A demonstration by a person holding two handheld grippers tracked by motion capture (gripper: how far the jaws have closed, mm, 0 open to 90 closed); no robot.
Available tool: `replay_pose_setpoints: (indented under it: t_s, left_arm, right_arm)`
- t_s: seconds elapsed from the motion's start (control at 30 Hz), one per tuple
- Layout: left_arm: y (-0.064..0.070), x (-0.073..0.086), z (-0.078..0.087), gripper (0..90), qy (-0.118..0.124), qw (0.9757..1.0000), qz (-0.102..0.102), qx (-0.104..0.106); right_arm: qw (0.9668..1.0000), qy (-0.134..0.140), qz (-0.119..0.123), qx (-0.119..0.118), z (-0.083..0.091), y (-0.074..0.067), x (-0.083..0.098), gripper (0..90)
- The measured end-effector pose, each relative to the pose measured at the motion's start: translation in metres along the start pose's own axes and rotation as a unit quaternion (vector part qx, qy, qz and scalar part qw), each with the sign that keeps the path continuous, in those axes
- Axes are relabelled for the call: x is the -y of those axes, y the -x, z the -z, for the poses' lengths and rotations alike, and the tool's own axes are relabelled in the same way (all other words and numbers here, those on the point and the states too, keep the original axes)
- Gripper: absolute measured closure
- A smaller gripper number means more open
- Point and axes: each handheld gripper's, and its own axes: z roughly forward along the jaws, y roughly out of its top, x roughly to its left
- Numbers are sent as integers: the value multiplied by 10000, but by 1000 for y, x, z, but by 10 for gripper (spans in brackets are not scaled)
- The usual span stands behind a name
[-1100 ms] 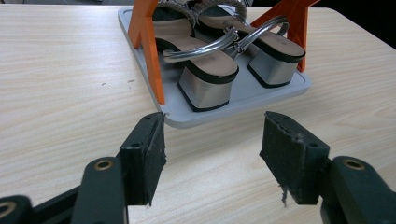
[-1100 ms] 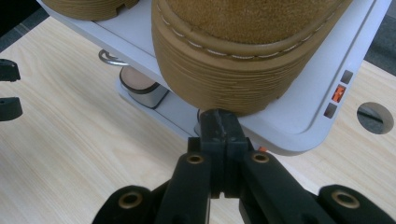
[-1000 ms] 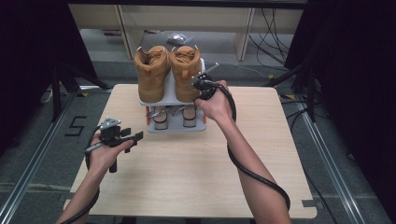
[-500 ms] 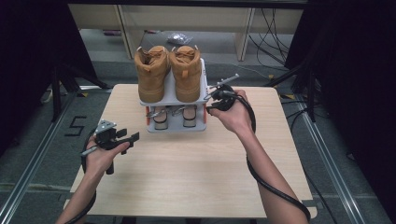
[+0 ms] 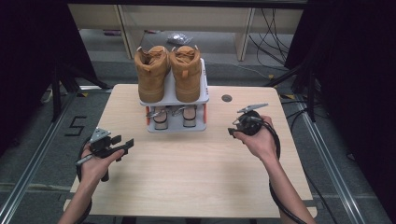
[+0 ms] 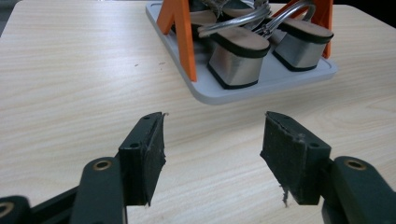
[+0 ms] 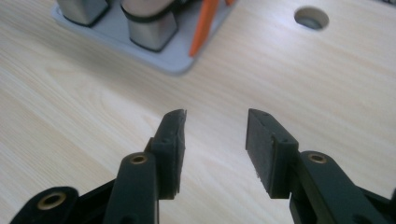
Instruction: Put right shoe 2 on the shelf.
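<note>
While the tan boots (image 5: 169, 72) sit side by side on the top tier of the shoe rack (image 5: 201, 100) at the far middle of the worktop (image 5: 196, 163), heels toward us, we note both claws apart and empty. The right claw (image 5: 232, 132), whose jaws have just been opening, lies nearer the rack than the left claw (image 5: 125, 145), so we reach forward and inward.

Each gripper (image 5: 125, 145) is black, with brass-ringed screws, worn rubber pads (image 6: 297, 154), a grey three-cornered plate and a black cable.
</note>
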Motion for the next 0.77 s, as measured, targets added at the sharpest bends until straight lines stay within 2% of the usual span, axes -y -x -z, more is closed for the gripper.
replay_pose_setpoints:
  t_s: [0.07, 0.2, 0.27, 0.3, 0.37, 0.43, 0.47, 0.5, 0.53, 0.63, 0.67, 0.7, 0.77]
  left_arm:
    - [-1, 3, 1, 382, 30, 10000, 11, -18]
    - [-1, 10, 2, 383, 117, 9999, 19, -75]
    - [-1, 13, 2, 383, 193, 9998, -3, -78]
    - [-1, 15, 2, 383, 176, 9998, -26, -87]
    - [0, 18, 3, 382, 251, 9996, 5, -98]
    - [0, 21, 3, 382, 319, 9994, 16, -114]
    - [0, 22, 2, 382, 341, 9993, -1, -129]
    - [0, 23, 2, 382, 304, 9995, -32, -105]
    - [1, 24, 2, 382, 301, 9995, -13, -91]
    - [1, 24, 3, 382, 361, 9993, 28, -110]
    - [1, 24, 3, 382, 375, 9992, 29, -107]
    - [2, 23, 4, 382, 390, 9991, 38, -130]
    - [2, 23, 5, 382, 428, 9990, 39, -112]
  right_arm:
    - [10000, 45, 30, -16, -1, 7, 12, 567]
    - [9997, 60, -218, -73, -4, 13, 36, 552]
    - [9994, 115, -337, -2, -4, 14, 46, 550]
    - [9995, 158, -278, -48, -5, 16, 50, 547]
    - [9989, 268, -394, -39, -5, 17, 59, 543]
    - [9987, 241, -460, -13, -4, 16, 66, 539]
    - [9984, 339, -443, -34, -4, 16, 70, 538]
    - [9977, 388, -553, -67, -5, 14, 73, 537]
    - [9979, 431, -481, -76, -4, 15, 76, 536]
    - [9967, 584, -542, -136, -6, 14, 81, 527]
    - [9973, 637, -345, -86, -7, 16, 82, 523]
    - [9960, 686, -548, -137, -8, 12, 84, 522]
    - [9969, 691, -370, -102, -11, 12, 85, 512]
